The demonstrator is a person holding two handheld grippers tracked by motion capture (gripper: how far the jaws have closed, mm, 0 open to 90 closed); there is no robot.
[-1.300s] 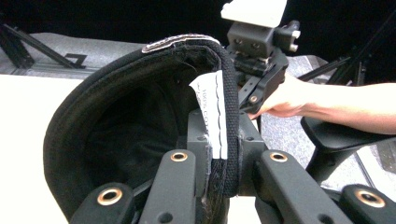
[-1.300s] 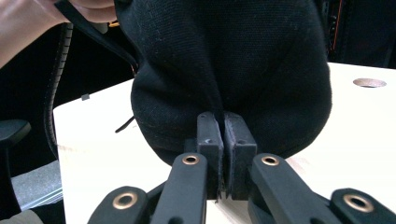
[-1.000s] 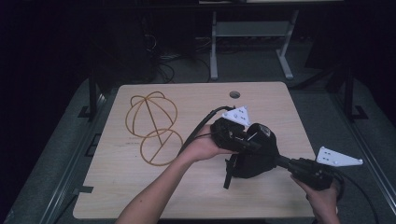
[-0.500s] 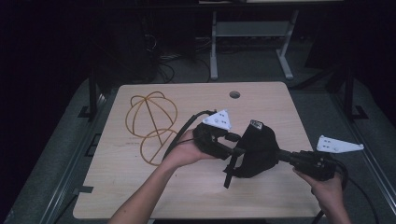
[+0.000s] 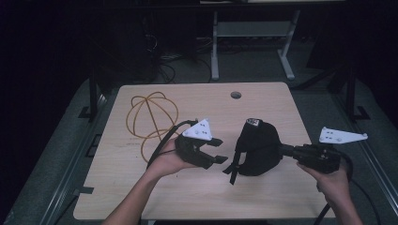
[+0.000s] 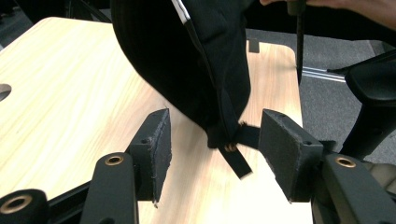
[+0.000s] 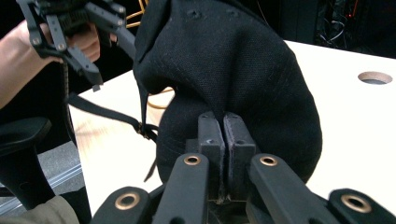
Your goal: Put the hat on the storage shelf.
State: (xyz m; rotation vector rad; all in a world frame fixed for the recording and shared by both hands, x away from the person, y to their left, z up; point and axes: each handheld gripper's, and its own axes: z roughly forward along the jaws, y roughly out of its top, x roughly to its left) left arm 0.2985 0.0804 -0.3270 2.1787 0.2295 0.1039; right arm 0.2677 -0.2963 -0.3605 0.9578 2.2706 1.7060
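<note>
The right hand-held gripper (image 5: pixel 286 150) is clenched on the black cap (image 5: pixel 257 147) near the desk's (image 5: pixel 141 197) right edge, while the left hand-held gripper (image 5: pixel 217 151), released, faces its dangling strap (image 6: pixel 235 161), not yet grasped.

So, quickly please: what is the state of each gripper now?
Left gripper: open, holding nothing.
Right gripper: shut on the black cap.
</note>
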